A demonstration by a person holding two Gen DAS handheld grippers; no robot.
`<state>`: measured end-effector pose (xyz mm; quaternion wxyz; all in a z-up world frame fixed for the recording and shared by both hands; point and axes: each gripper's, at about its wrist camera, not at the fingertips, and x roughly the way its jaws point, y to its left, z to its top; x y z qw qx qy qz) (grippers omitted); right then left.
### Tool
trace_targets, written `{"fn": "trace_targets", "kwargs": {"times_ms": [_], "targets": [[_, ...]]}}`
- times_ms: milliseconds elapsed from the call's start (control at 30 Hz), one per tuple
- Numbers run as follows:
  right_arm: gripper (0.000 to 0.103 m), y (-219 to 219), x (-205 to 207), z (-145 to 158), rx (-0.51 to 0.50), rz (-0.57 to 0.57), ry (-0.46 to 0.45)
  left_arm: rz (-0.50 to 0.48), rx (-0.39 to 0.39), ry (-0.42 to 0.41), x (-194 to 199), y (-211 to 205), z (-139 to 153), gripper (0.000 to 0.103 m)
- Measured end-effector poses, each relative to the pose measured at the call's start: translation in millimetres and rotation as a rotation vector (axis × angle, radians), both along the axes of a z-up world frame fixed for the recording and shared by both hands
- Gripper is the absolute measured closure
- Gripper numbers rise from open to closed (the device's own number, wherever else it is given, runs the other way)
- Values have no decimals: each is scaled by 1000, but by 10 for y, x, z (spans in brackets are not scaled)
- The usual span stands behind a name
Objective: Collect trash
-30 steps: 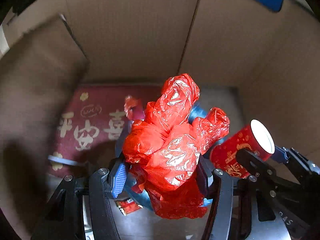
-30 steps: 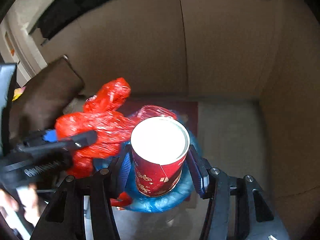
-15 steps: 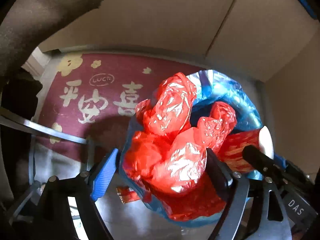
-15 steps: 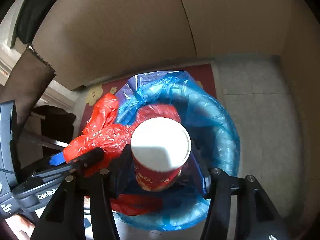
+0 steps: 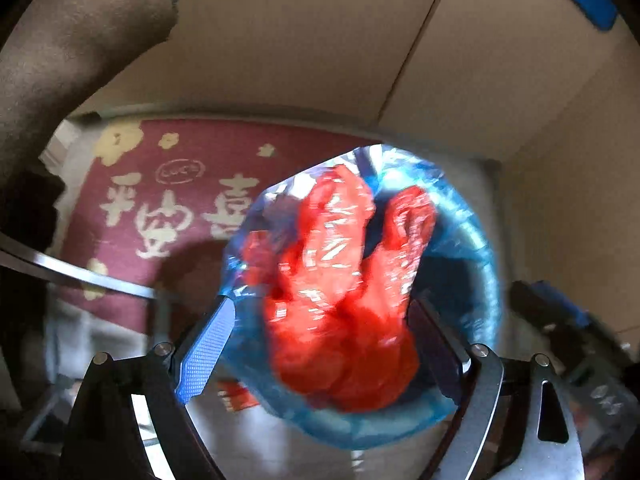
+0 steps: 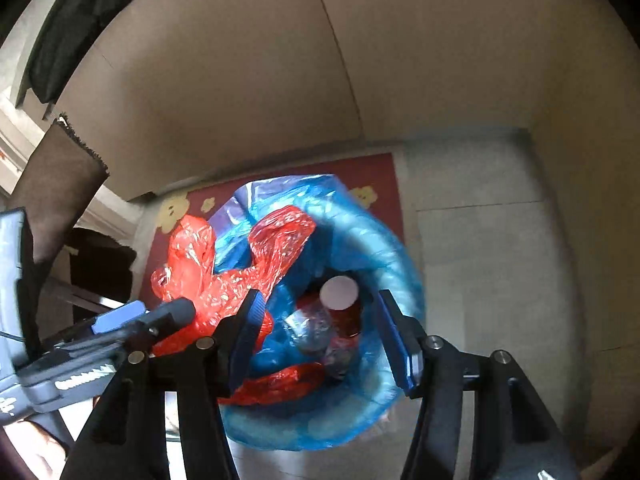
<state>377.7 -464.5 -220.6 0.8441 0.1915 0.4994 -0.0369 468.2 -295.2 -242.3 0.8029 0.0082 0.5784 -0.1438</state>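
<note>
A bin lined with a blue bag (image 5: 476,264) (image 6: 392,264) stands on the floor below both grippers. My left gripper (image 5: 316,344) has its jaws spread wide; the crumpled red plastic bag (image 5: 340,288) (image 6: 224,272) is blurred between them, over the bin's mouth. My right gripper (image 6: 324,328) is open and empty above the bin. The red paper cup (image 6: 340,304) lies inside the bin among other trash.
A red doormat (image 5: 168,200) with pale characters lies on the floor beside the bin. Beige walls meet in a corner behind it. A brown fabric edge (image 5: 80,40) hangs at the upper left. Grey floor tiles (image 6: 480,260) are to the right.
My right gripper opened and the red cup dropped into the bin. My left gripper opened wider and the red bag is sinking toward the bin.
</note>
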Motion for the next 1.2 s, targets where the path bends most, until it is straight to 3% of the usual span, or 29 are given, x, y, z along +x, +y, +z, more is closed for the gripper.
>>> {"fn": "trace_targets", "kwargs": {"times_ms": [167, 367, 500, 600, 800, 967, 1067, 1200], "targets": [[49, -14, -80, 86, -18, 8, 2, 51, 27, 22, -19, 114, -42, 15], [49, 48, -108, 137, -40, 31, 0, 41, 46, -6, -47, 171, 34, 15], [49, 71, -135, 131, -35, 25, 14, 21, 113, -31, -117, 152, 129, 15], [49, 122, -212, 169, -35, 27, 19, -14, 141, -54, -279, 167, 284, 15], [49, 351, -572, 510, -43, 24, -30, -34, 62, -69, -751, 384, 815, 15], [49, 715, -1137, 1141, -114, 33, -140, -91, -53, -159, -1448, 803, 1507, 17], [49, 994, -1503, 1506, -153, 47, -203, -74, -69, -305, -1959, 1235, 1982, 17], [42, 1421, -2033, 1894, -178, 83, -291, -36, 2, -514, -2549, 1696, 2400, 17]]}}
